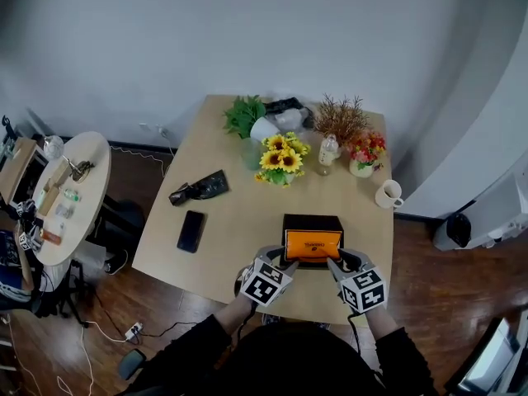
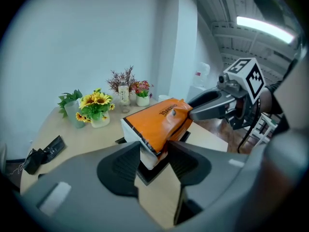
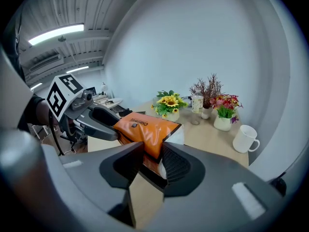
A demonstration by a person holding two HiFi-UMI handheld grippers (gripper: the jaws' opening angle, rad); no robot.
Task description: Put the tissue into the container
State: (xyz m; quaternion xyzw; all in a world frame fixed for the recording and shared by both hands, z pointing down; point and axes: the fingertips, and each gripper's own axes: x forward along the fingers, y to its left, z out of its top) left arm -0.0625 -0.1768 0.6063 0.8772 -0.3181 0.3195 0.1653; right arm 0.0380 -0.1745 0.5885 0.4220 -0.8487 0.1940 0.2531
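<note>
Pale wood makes up the table point(image 1: 239, 250), and its contents are listed from the left edge across. A black phone point(image 1: 190, 231) is laid flat near the left edge, and a black pouch point(image 1: 200, 188) is set just behind it. Along the far edge a green plant point(image 1: 244, 114), a bunch of sunflowers point(image 1: 282, 157), a small bottle point(image 1: 328, 151), a dried brown plant point(image 1: 340, 118) and a pot of red flowers point(image 1: 365, 151) are grouped closely together. A white mug point(image 1: 388, 194) is placed near the right edge, apart from the flowers.

Close to the near edge, right of the middle, a black container point(image 1: 312, 221) is found. The orange tissue pack point(image 1: 313, 244) is held over the container's near half, gripped at both ends. The left gripper point(image 2: 153, 153) is clamped on the pack's left end, where the white tissue is pinched between its jaws. The right gripper point(image 3: 152, 161) is clamped on the pack's right end in the same way. Whether the pack's underside touches the container cannot be made out.
</note>
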